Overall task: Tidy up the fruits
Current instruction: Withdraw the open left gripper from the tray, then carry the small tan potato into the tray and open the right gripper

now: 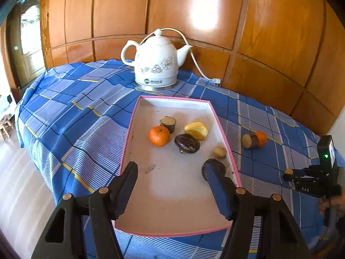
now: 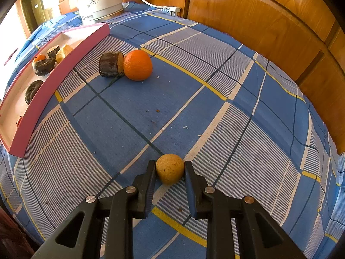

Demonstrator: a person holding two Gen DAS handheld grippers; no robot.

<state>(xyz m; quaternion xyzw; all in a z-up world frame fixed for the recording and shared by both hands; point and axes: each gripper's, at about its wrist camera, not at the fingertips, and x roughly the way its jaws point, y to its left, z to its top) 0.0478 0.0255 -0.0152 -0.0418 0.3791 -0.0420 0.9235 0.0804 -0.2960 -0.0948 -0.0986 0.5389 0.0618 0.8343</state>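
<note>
Blue plaid tablecloth [image 2: 194, 75], wood-panelled wall [image 1: 194, 10]

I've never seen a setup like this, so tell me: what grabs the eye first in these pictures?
Probably the white kettle with its flower print, standing at the back of the blue checked tablecloth. Just in front of it lies a pink-rimmed tray holding an orange, a yellow starfruit and dark fruits. On the cloth to the tray's right, the right tool pinches a small tan round fruit.
</note>
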